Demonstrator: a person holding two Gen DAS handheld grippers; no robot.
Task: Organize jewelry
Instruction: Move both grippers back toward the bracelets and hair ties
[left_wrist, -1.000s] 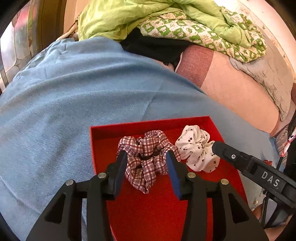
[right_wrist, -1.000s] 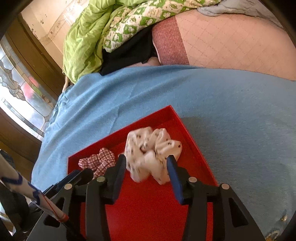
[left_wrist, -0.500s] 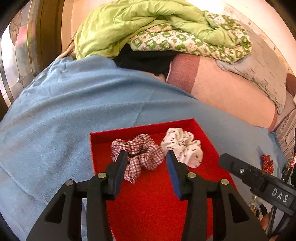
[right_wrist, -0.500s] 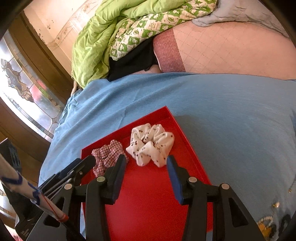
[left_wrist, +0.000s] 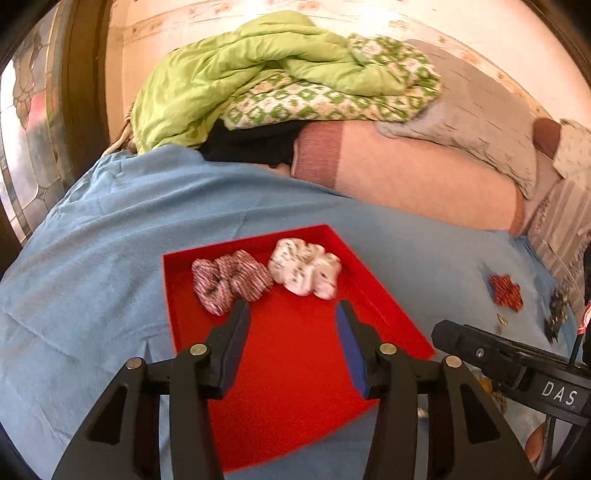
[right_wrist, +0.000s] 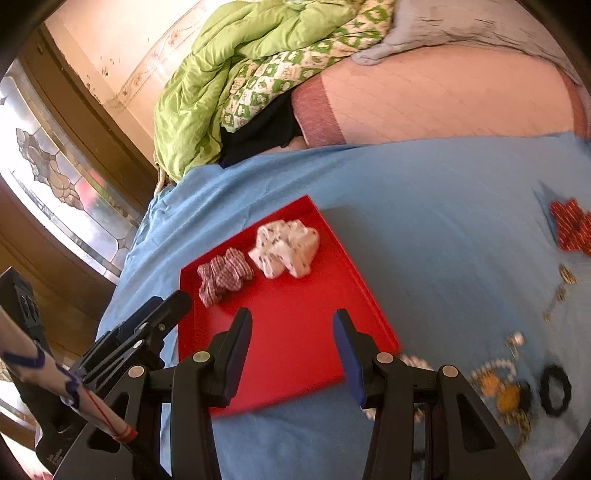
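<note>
A red tray (left_wrist: 303, 354) (right_wrist: 295, 332) lies on a blue blanket. At its far end lie a red plaid scrunchie (left_wrist: 231, 280) (right_wrist: 223, 277) and a white cherry-print scrunchie (left_wrist: 306, 271) (right_wrist: 286, 249), side by side. My left gripper (left_wrist: 293, 314) is open and empty above the tray's middle. My right gripper (right_wrist: 291, 321) is open and empty above the tray's near part. A red scrunchie (left_wrist: 506, 291) (right_wrist: 570, 229), a black hair tie (right_wrist: 556, 393) and beaded jewelry (right_wrist: 506, 391) lie on the blanket to the right.
The blue blanket (left_wrist: 92, 258) (right_wrist: 443, 203) covers the bed. A green quilt (left_wrist: 240, 81) (right_wrist: 229, 85) and pillows pile at the back. A stained-glass window (right_wrist: 55, 184) is at the left. Small metal pieces (right_wrist: 561, 284) lie near the red scrunchie.
Both grippers have pulled back from the scrunchies, which stay in the tray. The loose jewelry at the right has come into view.
</note>
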